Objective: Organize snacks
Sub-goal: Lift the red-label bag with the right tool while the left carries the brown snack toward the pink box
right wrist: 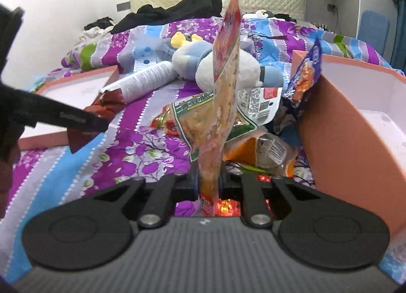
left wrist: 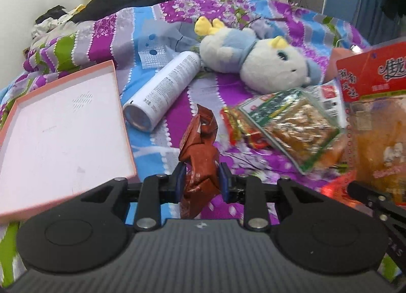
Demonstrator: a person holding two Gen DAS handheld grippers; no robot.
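Held, 2 items: left gripper (left wrist: pixel 201 181) clamps brown snack packet (left wrist: pixel 200 156) beside pink tray (left wrist: pixel 61 125); right gripper (right wrist: pixel 208 181) pinches upright clear packet (right wrist: pixel 225 77); lower each flat inside, avoiding rims.

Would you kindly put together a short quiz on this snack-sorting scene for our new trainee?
1. True or false: the left gripper is shut on a brown snack packet.
2. What does the right gripper hold? A) the white spray can B) a tall red-topped snack bag C) the plush toy
3. Fill in: the blue snack bag leans against the outer wall of the pink ____.

Key: 1 true; 2 B; 3 box.
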